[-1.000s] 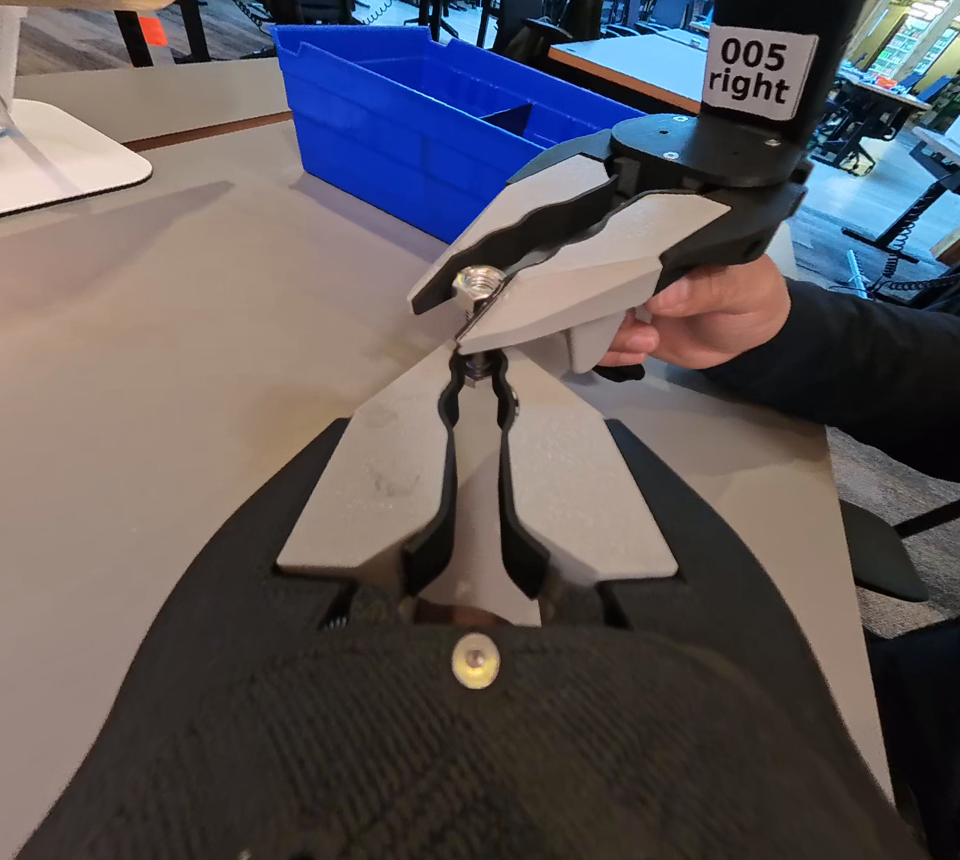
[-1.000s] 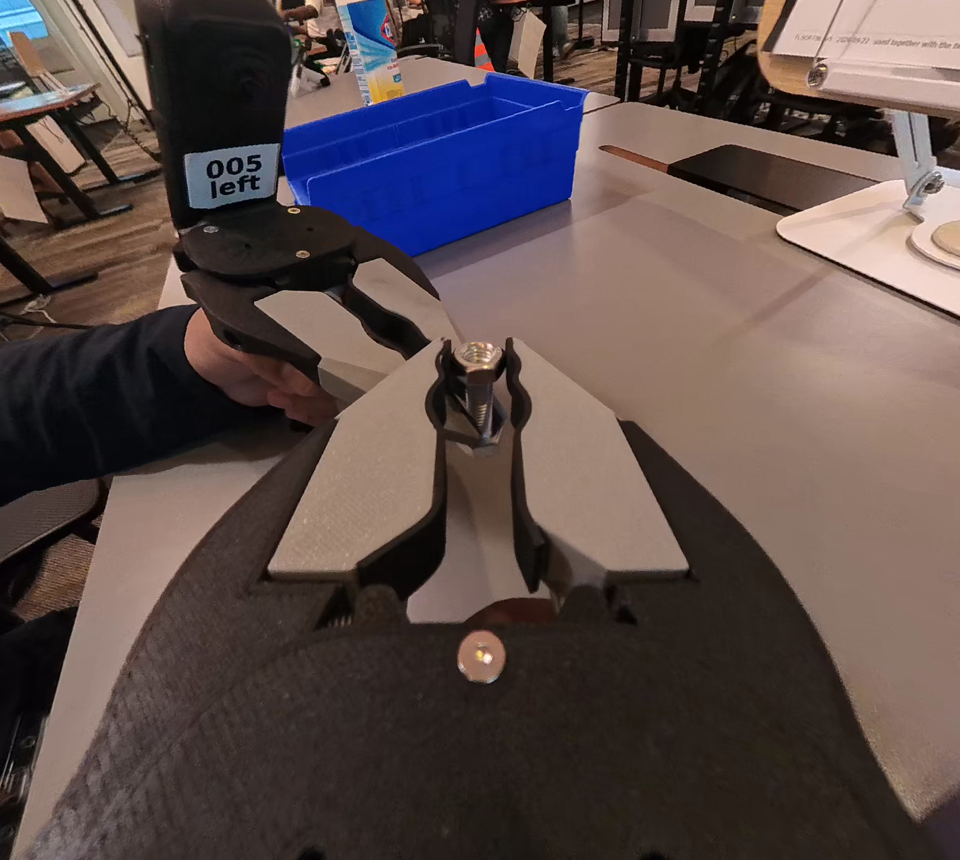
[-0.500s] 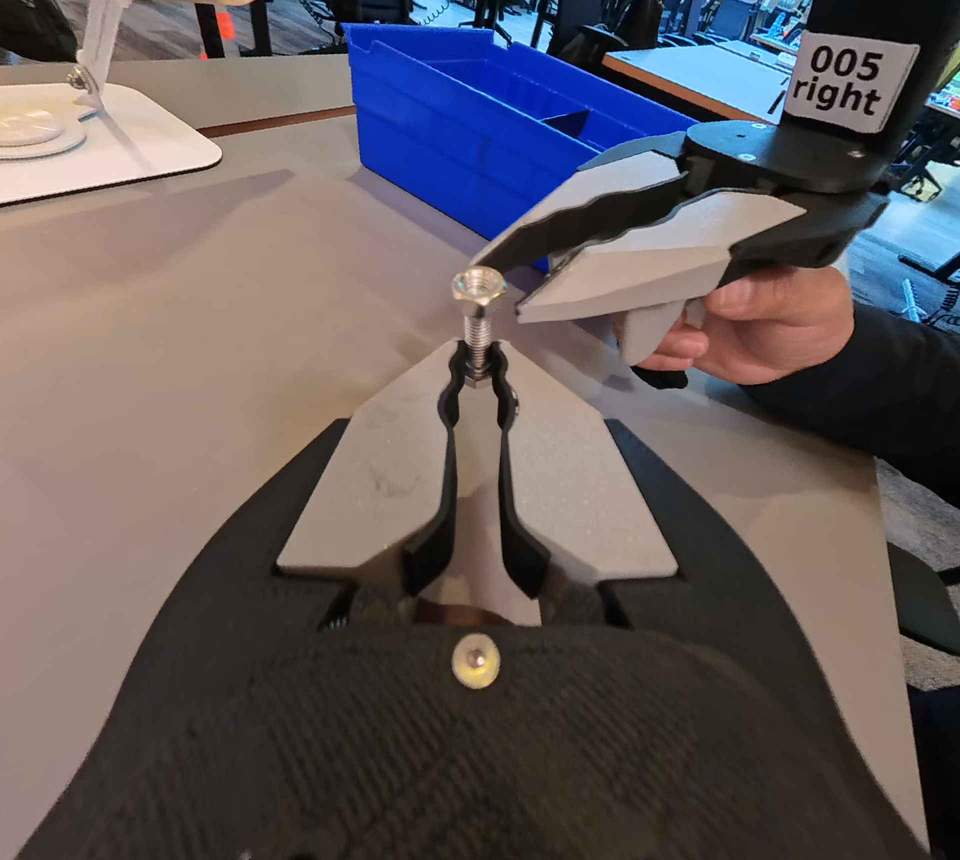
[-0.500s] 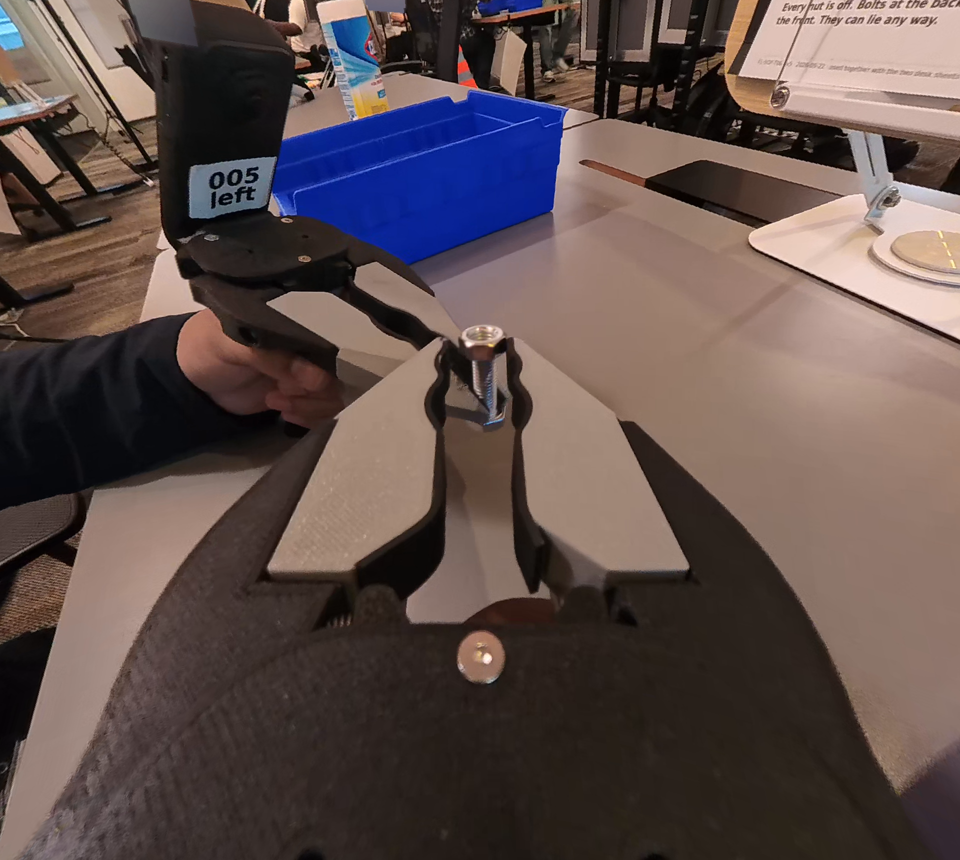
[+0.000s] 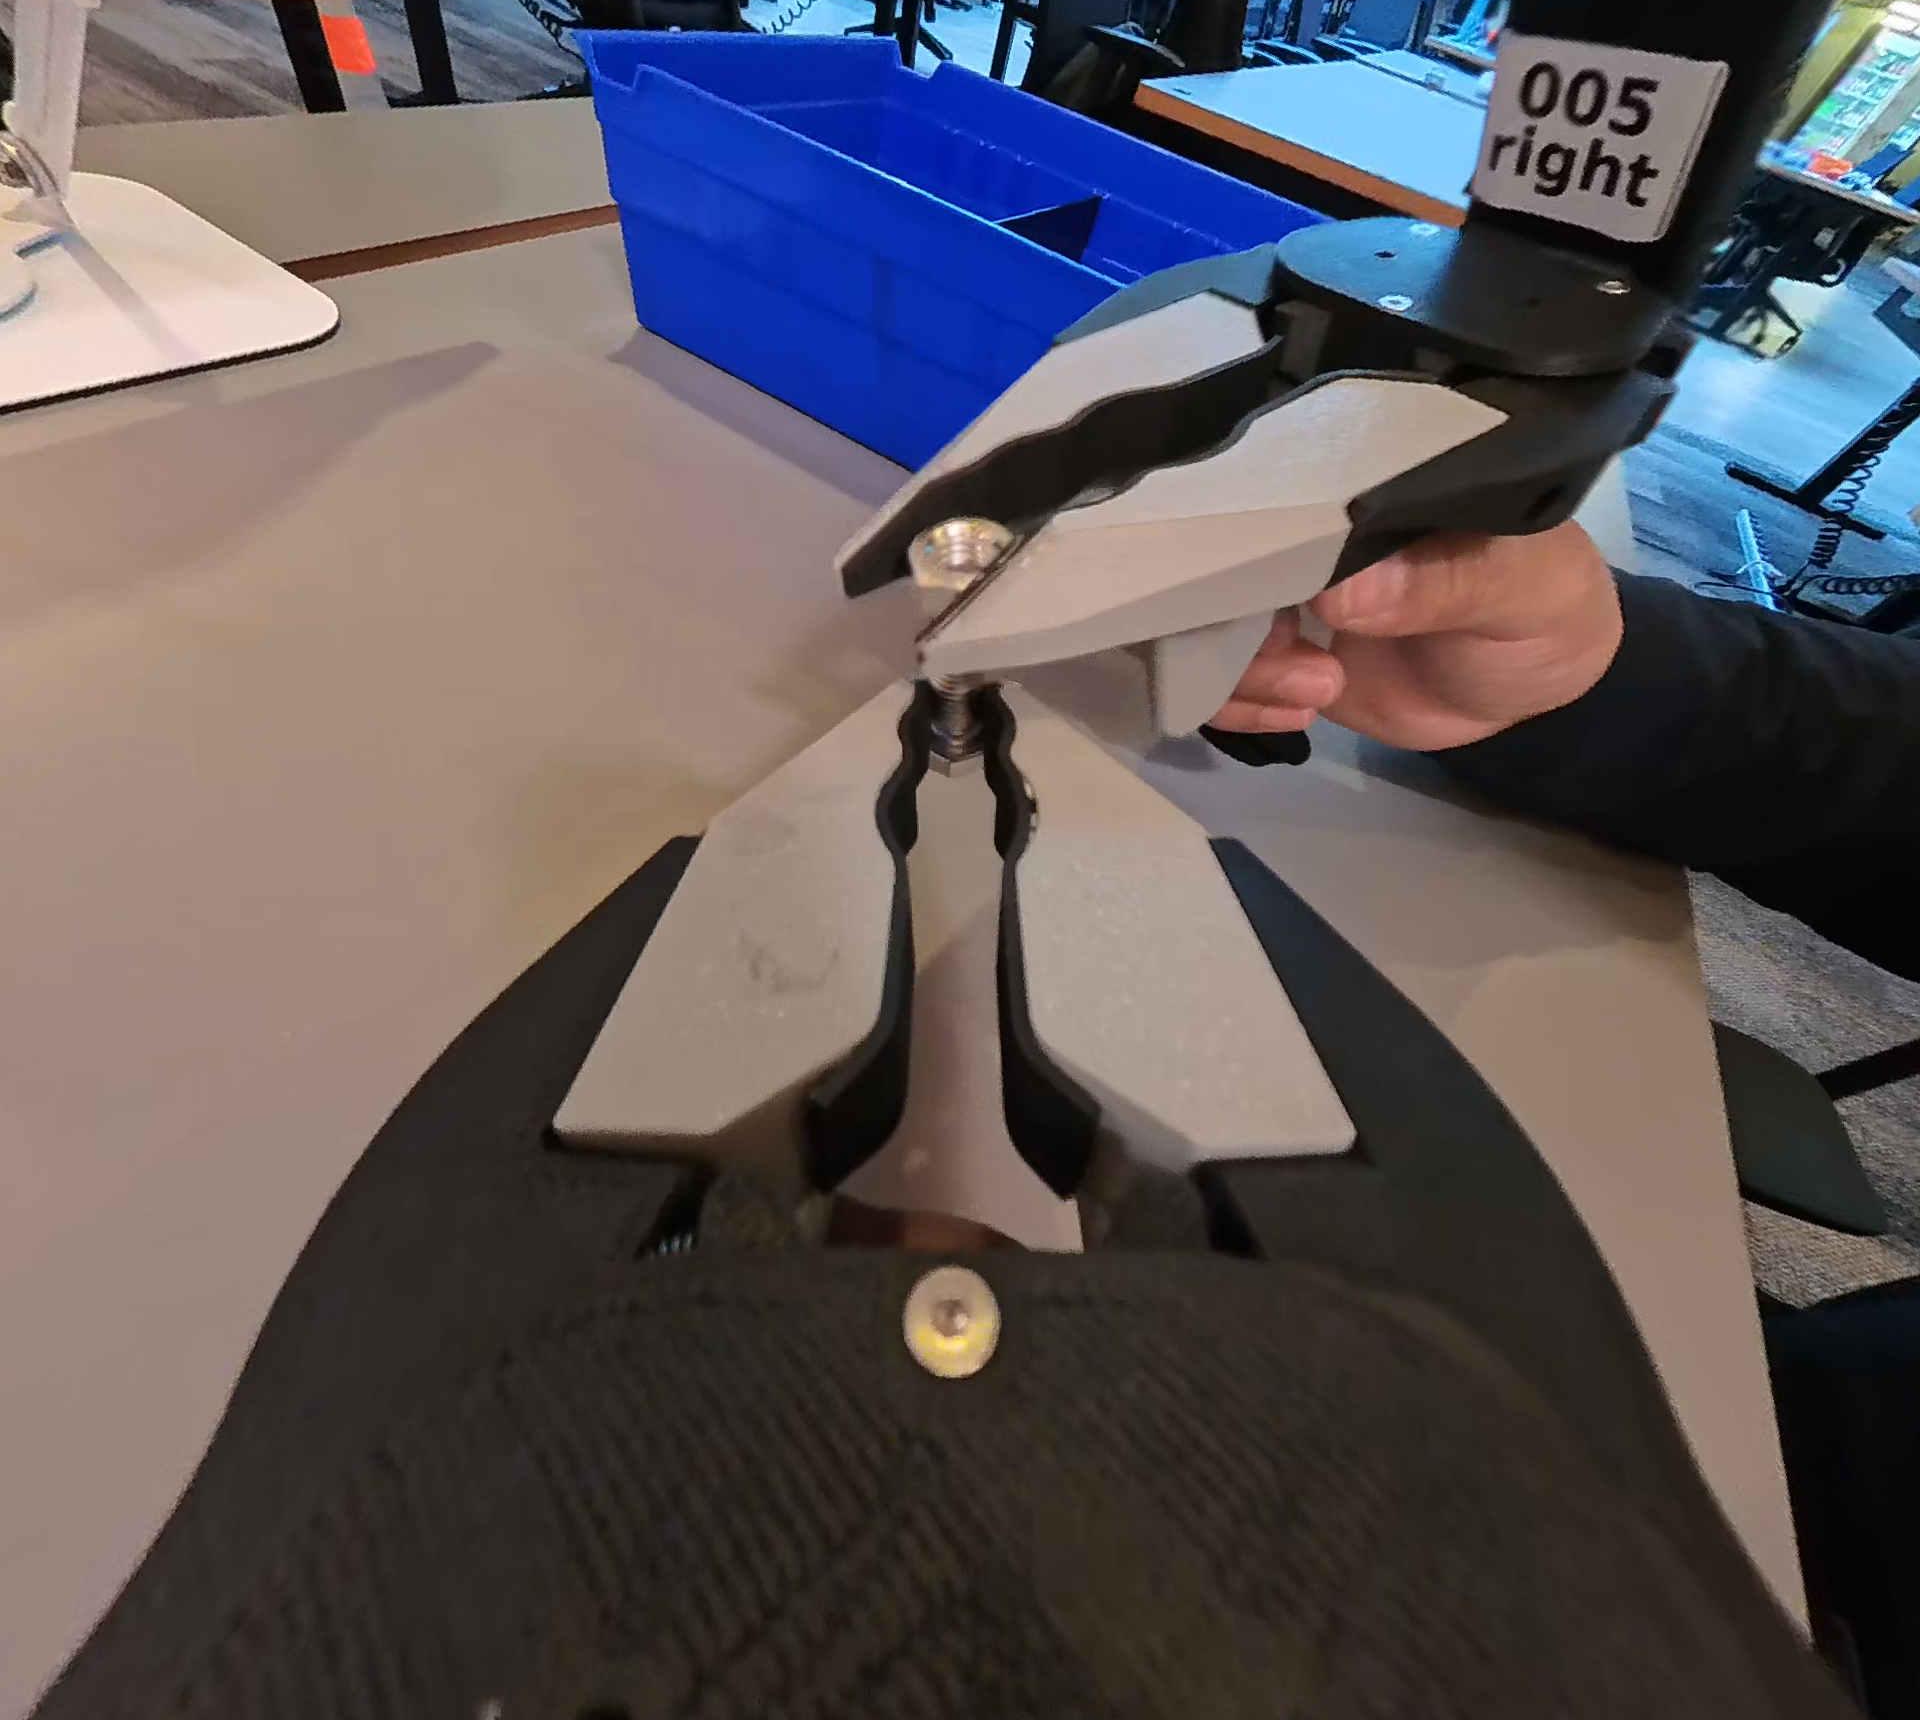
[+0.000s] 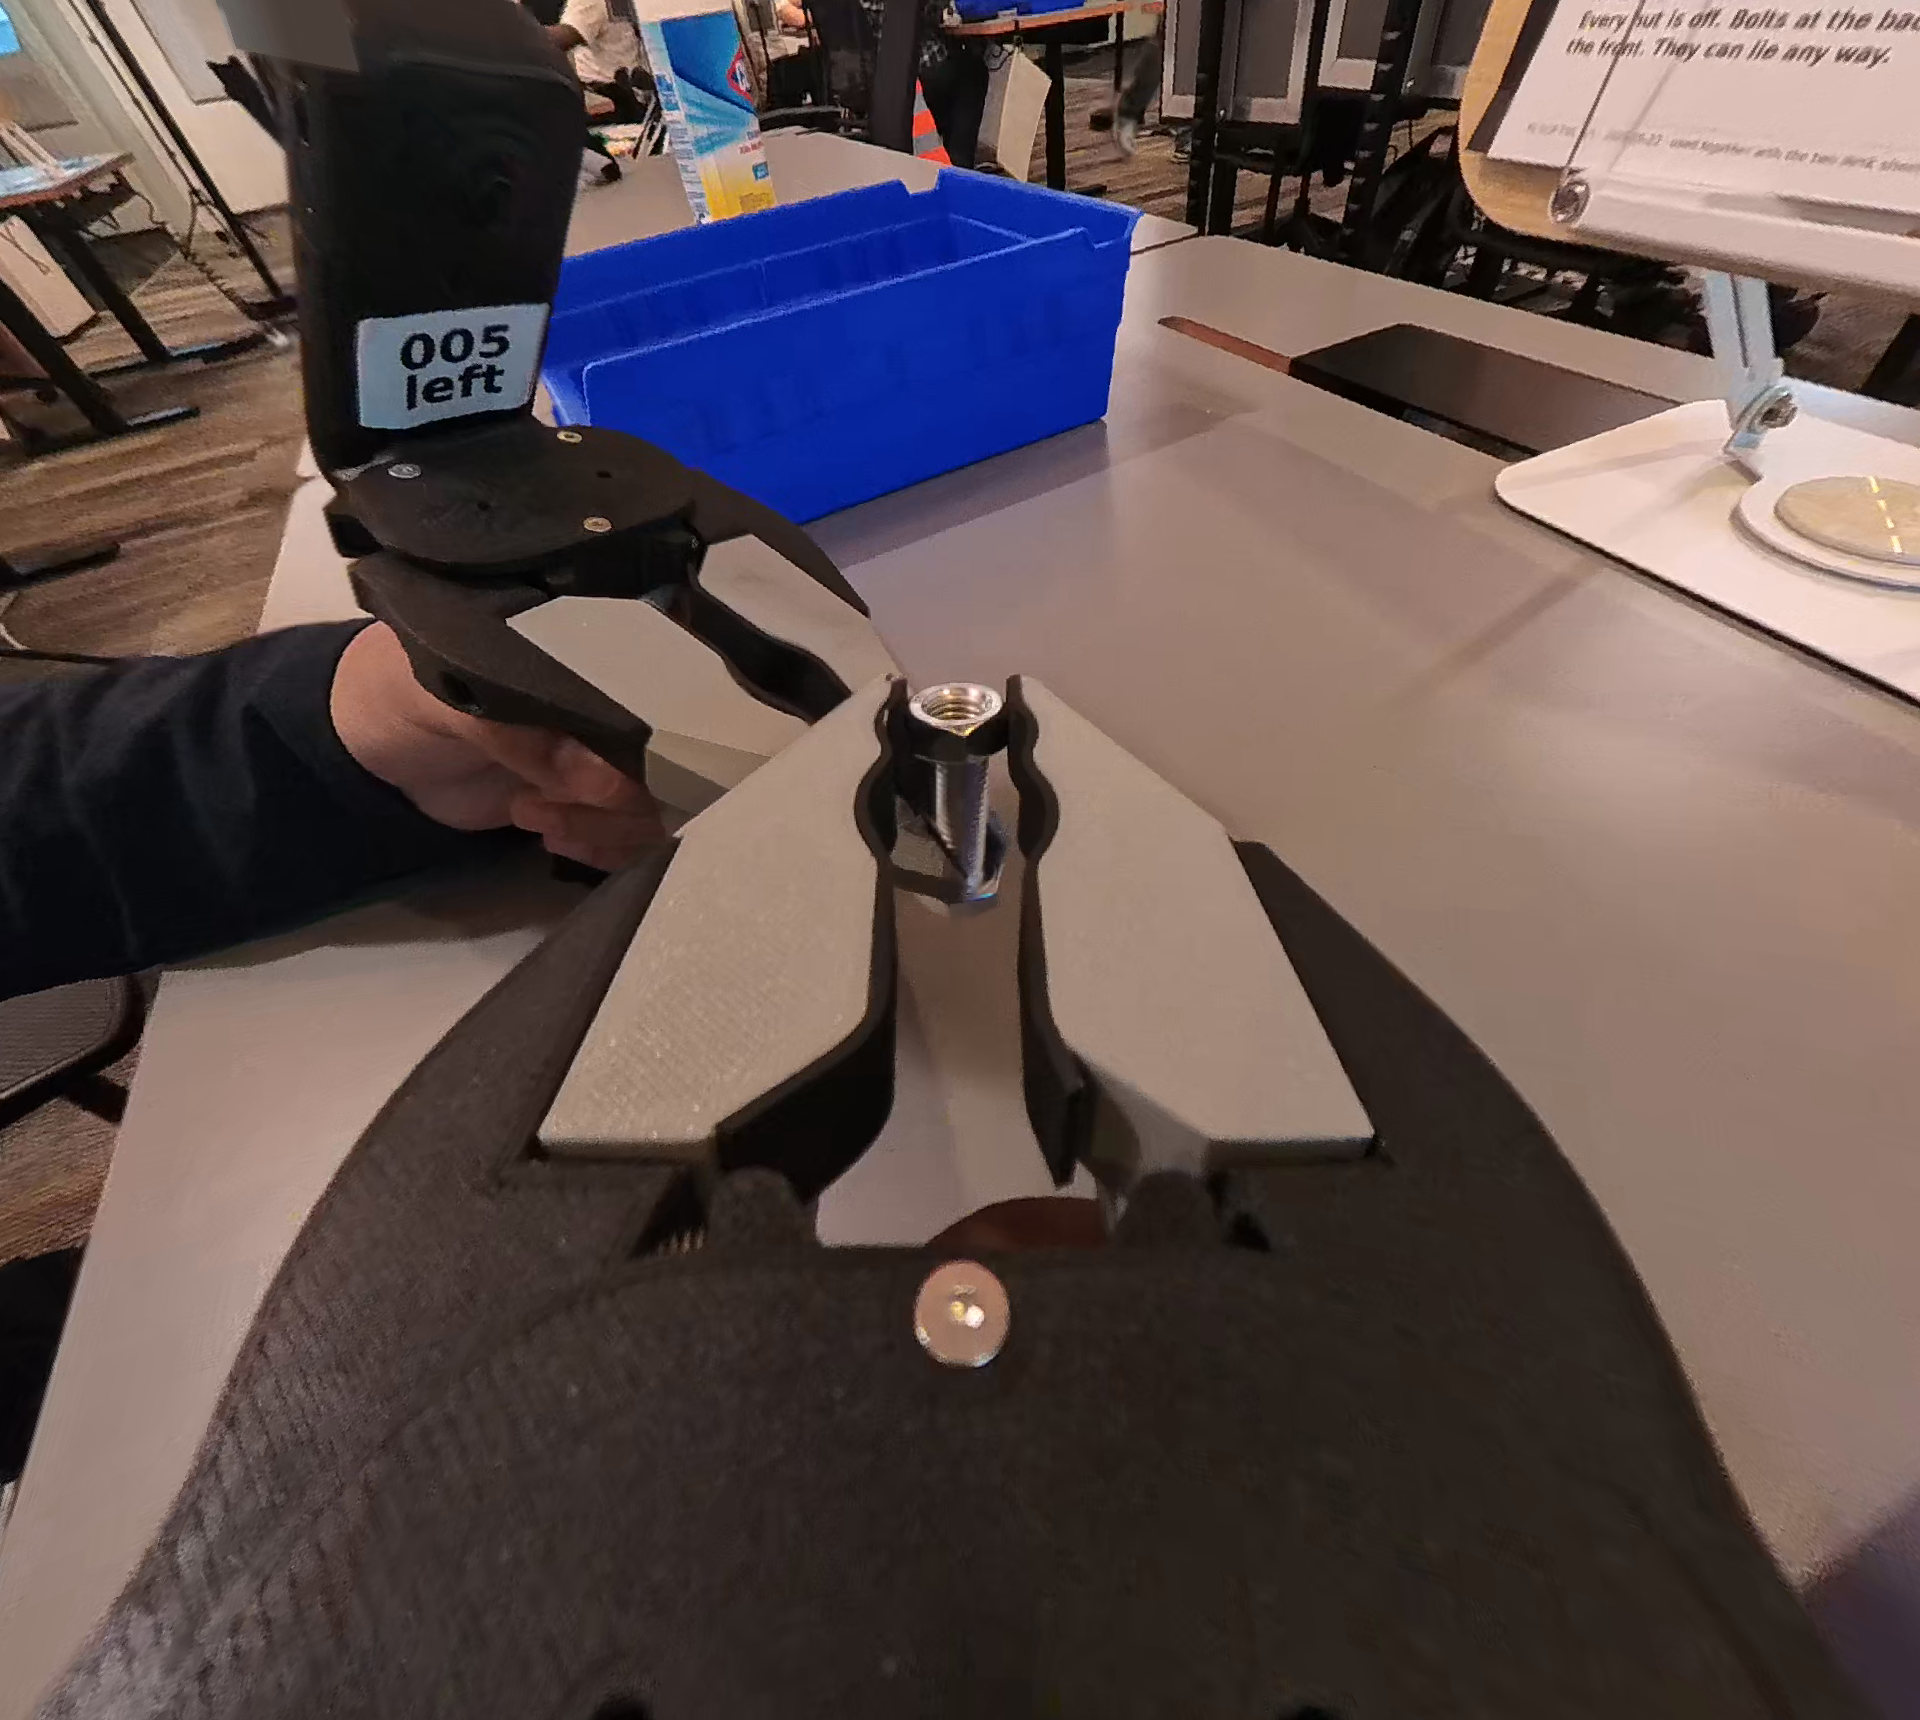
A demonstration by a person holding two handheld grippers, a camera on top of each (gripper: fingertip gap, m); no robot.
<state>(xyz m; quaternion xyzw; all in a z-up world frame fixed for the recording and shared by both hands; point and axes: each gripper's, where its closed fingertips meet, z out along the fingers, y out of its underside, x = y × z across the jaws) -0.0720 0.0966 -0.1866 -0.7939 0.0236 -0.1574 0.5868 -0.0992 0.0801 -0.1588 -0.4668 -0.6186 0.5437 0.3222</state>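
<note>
left gripper is clamped on the head end of a silver bolt, holding it upright above the grey table, threaded shank pointing up. right gripper comes in from the side and has its fingertips pinched on the hex nut sitting at the top of that bolt, so both tools are closed on the same assembly, one low, one high. from the left wrist view the nut shows bright between the right gripper's tips, with a short run of thread visible beneath it. a hand in a dark sleeve squeezes the right gripper's handle; another hand holds the left gripper's. behind the action sits a blue plastic bin with a divider inside, well apart from the bolt. a white stand carrying an instruction sheet rests off at the table's far side, and a wipes canister stands behind the bin.
</note>
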